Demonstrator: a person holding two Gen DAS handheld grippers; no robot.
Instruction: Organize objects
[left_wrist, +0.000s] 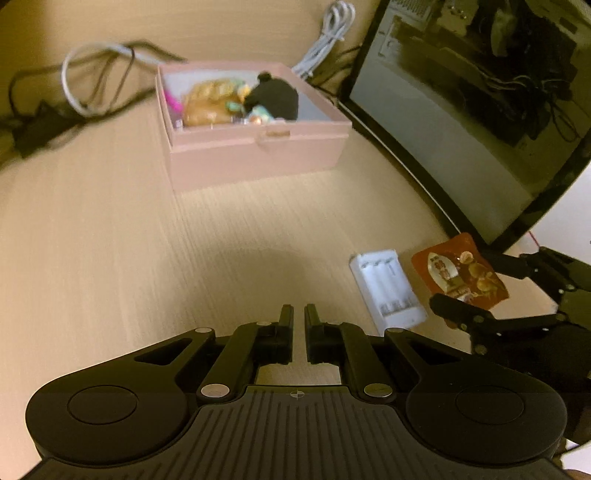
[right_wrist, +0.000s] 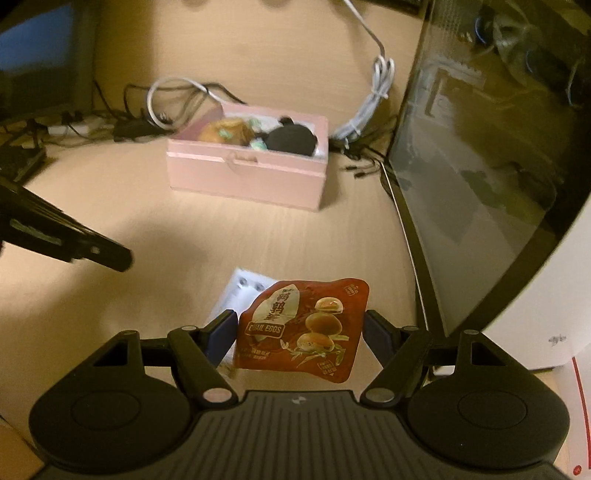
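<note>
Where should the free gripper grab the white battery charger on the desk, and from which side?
Take the white battery charger across its two long edges near the middle, coming from above. It lies flat on the desk, slots up, so only those thin sides offer parallel faces. The left gripper is shut and empty, so it would have to open first. The right gripper holds the quail egg packet just above the charger, so it may crowd the approach.

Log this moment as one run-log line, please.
right gripper: shut on red quail-egg packet, lifted | left gripper: shut, empty | white battery charger: on table | open pink box: part filled
</note>
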